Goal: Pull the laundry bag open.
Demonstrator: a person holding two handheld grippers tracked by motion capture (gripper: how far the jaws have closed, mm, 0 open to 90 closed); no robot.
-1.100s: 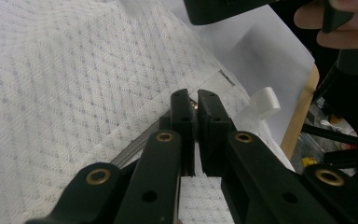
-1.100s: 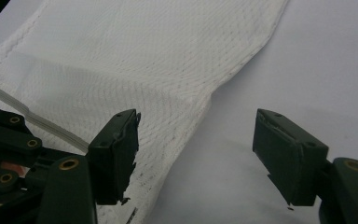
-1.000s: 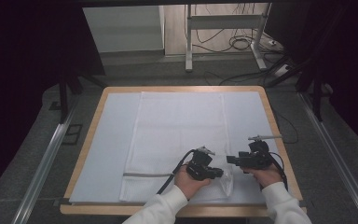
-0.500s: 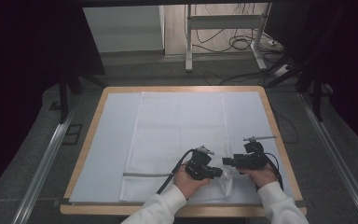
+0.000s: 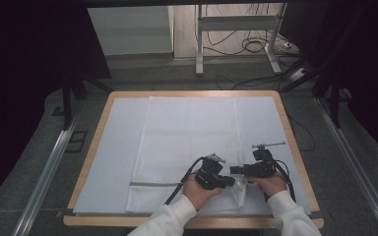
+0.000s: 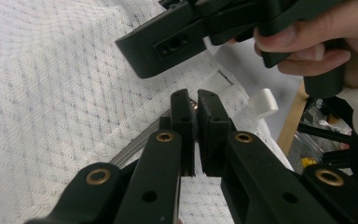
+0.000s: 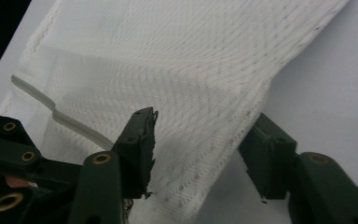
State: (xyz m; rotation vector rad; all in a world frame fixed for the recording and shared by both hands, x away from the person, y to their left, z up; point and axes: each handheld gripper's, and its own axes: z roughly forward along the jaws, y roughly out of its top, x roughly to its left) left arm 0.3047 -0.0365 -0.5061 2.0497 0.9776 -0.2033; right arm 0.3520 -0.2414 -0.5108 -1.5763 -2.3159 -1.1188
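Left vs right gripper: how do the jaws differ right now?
Left gripper has its jaws pinched shut on the white cloth; right gripper has jaws apart, just been closing, cloth edge between them, pads not pressing. Both sit at the cloth's near right corner.

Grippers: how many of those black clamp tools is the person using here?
2. The left gripper and the right gripper nearly meet at the near right corner of the white mesh cloth, one in each hand.

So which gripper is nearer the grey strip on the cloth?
Left. The left gripper is shut on the cloth at the grey strip's right end. The right gripper sits farther right; its jaws have just been closing around the cloth's edge.
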